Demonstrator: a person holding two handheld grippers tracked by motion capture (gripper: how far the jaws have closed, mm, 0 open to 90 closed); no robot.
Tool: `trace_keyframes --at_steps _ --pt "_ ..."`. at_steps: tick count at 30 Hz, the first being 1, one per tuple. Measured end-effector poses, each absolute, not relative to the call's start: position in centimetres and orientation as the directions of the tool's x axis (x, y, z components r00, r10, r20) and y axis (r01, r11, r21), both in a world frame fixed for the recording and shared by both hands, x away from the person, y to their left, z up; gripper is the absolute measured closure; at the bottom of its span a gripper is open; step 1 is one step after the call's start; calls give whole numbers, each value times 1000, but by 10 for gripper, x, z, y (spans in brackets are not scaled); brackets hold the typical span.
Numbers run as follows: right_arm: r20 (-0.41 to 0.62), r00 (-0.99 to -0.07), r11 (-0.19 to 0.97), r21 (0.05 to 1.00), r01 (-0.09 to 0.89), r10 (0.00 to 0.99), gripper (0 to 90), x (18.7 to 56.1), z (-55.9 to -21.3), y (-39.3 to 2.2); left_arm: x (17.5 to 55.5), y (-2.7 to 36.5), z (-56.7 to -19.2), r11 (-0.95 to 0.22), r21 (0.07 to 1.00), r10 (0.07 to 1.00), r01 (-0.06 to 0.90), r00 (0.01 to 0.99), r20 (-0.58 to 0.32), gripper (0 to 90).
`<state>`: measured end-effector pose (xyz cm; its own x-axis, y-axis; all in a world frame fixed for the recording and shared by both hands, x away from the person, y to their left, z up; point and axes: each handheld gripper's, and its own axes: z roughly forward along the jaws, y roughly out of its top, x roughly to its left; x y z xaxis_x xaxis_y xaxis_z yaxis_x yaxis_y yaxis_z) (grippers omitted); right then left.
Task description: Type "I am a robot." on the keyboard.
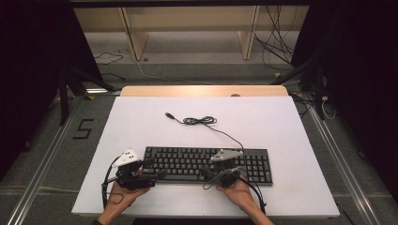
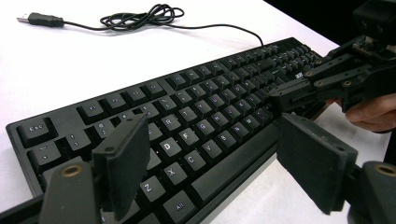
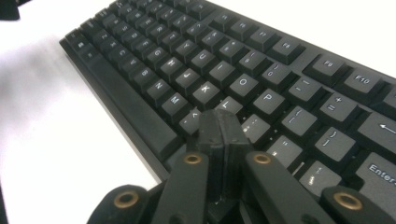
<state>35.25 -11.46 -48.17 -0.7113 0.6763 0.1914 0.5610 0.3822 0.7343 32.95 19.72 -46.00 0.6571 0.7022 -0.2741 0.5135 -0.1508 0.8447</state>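
White table (image 1: 141, 122), one keyboard (image 1: 187, 161), two claws.

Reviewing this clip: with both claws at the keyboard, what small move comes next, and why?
Probably press the right claw straight down onto a key. Its jaws are shut into one blunt tip poised over the keyboard near L, while the left claw hangs open above the lower-left keys.
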Motion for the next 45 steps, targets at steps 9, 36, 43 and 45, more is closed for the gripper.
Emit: trace_keyframes --at_steps 9,36,43,45 --pt "234 -697 310 768 560 678 888 353 -470 -129 330 198 -460 -148 845 703 513 656 -275 252" --pt "229 -706 234 838 493 670 401 332 -450 -174 330 198 -460 -148 844 700 515 658 -279 251" --pt "207 -695 221 853 473 688 383 324 -449 -188 330 198 -459 -149 846 697 512 661 -278 251" --pt "201 -690 219 855 470 695 380 322 -450 -193 329 197 -459 -148 846 697 512 661 -278 251"
